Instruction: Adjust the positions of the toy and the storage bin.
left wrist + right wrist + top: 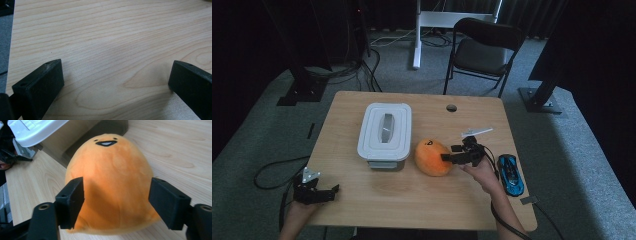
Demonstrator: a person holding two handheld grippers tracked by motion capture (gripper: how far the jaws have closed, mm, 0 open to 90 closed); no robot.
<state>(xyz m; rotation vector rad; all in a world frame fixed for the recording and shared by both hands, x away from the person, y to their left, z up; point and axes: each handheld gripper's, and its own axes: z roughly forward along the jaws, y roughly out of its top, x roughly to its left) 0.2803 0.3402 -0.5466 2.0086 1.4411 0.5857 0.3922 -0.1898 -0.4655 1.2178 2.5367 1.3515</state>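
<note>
An orange egg-shaped plush [432, 157] with a small black face lies on the wooden table [412, 205], just right of a white lidded box [385, 131]. My right gripper [447, 158] comes at the plush from the right. In the right gripper view it [117, 203] is open, one jaw on each side of the plush [110, 175], close to its flanks. My left gripper [331, 191] rests near the table's front left corner. In its own view it [115, 82] is open over bare wood, with nothing between the jaws.
A blue toy car [510, 175] lies by the right edge, just behind the right hand. A small grey piece [528, 200] sits near the front right corner. A cable hole [451, 107] is at the back. A black chair [482, 50] stands beyond the table.
</note>
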